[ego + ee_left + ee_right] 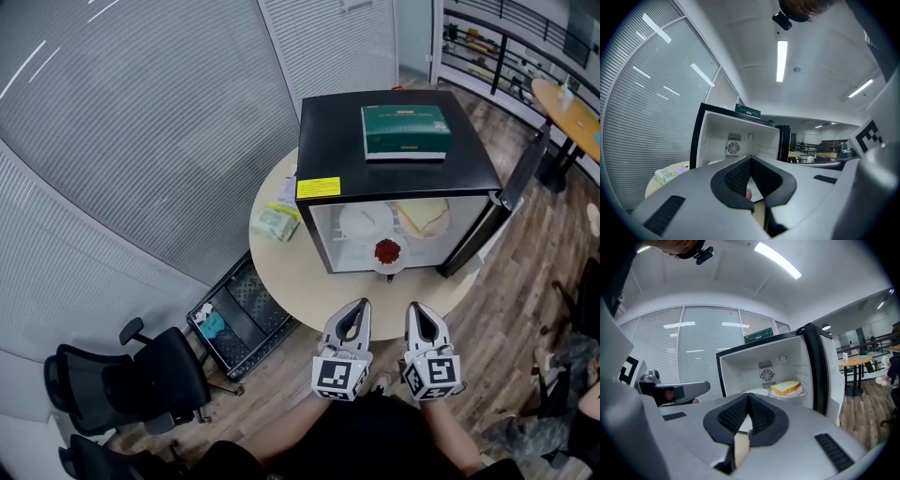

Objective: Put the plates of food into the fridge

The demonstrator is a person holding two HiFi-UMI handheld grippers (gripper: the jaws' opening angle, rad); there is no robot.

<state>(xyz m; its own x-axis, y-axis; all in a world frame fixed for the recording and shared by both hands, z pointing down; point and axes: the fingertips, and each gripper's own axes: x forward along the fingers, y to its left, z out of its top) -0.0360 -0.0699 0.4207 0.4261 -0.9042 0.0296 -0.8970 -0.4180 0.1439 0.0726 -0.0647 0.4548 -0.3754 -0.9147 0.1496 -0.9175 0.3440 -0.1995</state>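
A black mini fridge [398, 159] stands on a round table [300, 272] with its door [511, 197] swung open to the right. Inside it are an empty-looking white plate [361, 222] and a plate with a sandwich [422, 217], the latter also clear in the right gripper view [786, 388]. A small plate of red food [387, 251] sits at the front of the fridge opening. My left gripper [362, 304] and right gripper [413, 307] hover side by side before the table's near edge, both shut and empty, pointing at the fridge [740, 136].
A green box [405, 131] lies on the fridge top. A green packet [277, 223] and papers lie on the table left of the fridge. A black wire cart [234, 314] and an office chair [122, 375] stand at lower left. A wooden table [572, 103] is far right.
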